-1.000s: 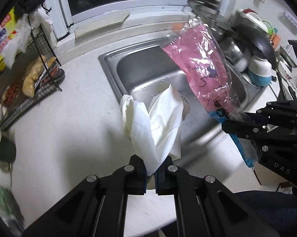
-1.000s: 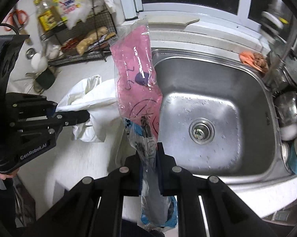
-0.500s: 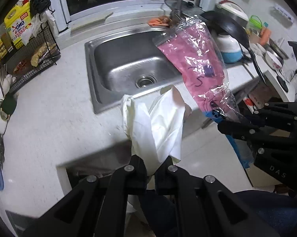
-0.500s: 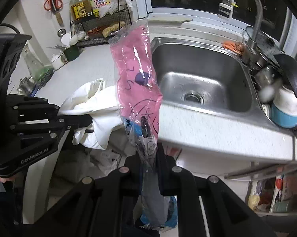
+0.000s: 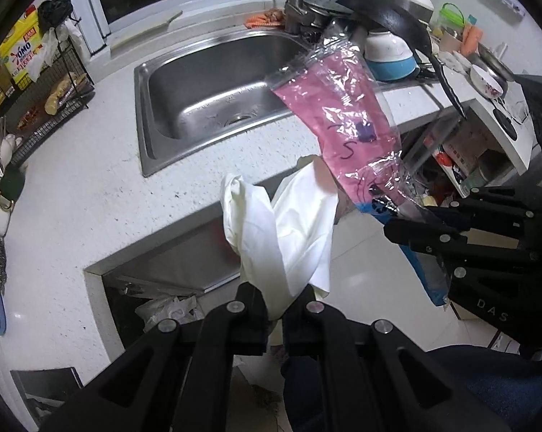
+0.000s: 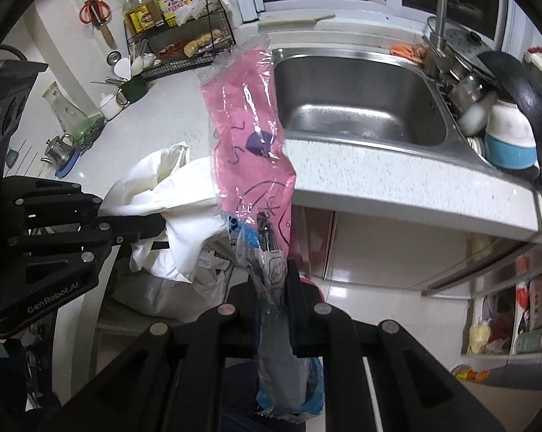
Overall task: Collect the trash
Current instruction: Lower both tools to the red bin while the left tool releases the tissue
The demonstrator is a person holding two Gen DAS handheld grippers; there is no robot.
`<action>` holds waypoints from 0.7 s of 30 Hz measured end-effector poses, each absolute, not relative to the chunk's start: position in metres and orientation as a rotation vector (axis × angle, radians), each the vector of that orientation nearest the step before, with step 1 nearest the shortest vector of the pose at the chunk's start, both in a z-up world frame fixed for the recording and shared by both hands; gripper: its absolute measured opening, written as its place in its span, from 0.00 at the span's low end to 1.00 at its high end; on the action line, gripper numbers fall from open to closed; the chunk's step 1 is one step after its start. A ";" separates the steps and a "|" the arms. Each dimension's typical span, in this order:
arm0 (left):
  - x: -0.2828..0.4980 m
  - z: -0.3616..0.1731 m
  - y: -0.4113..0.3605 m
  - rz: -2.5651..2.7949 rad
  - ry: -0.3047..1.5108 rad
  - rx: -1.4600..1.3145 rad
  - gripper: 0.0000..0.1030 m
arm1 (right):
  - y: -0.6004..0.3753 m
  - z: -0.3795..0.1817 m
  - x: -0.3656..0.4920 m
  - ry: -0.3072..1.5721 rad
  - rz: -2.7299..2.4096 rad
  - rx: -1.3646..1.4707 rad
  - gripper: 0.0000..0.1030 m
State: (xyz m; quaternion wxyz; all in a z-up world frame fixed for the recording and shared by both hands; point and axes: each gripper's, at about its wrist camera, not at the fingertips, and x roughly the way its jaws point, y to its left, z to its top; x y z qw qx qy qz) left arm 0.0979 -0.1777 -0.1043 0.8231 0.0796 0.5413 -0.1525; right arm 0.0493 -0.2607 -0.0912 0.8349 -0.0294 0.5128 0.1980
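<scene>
Pinching white bag point(image 5: 289, 230), left gripper point(image 5: 274, 309) clamped on its neck, right gripper point(image 6: 271, 280) clamped on pink packet point(image 6: 249, 133) rising above it

pink clear wrapper point(image 6: 249, 136), white bag point(image 5: 289, 230), seemingly speckled white counter point(image 5: 72, 194)

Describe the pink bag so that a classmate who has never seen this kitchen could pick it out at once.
Start at the steel sink set in the white counter. In front of the counter's edge, two black grippers each hold up a piece of trash. The right gripper clamps the pink bag: clear crinkly plastic over pink, with black scribbles and a purple blot, unlike the plain white bag beside it.
</scene>
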 end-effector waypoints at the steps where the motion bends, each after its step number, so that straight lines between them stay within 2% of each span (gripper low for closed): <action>1: 0.099 -0.108 -0.178 -0.332 1.159 0.164 0.04 | -0.262 -0.093 0.049 1.090 0.416 -0.060 0.10; 11: 0.119 -0.178 -0.182 -0.386 1.249 0.134 0.04 | -0.265 -0.145 0.041 1.181 0.353 -0.044 0.10; 16: 0.135 -0.246 -0.180 -0.391 1.292 0.114 0.04 | -0.265 -0.194 0.047 1.206 0.325 -0.046 0.11; 21: 0.150 -0.322 -0.173 -0.373 1.335 0.100 0.04 | -0.266 -0.266 0.059 1.256 0.304 -0.042 0.10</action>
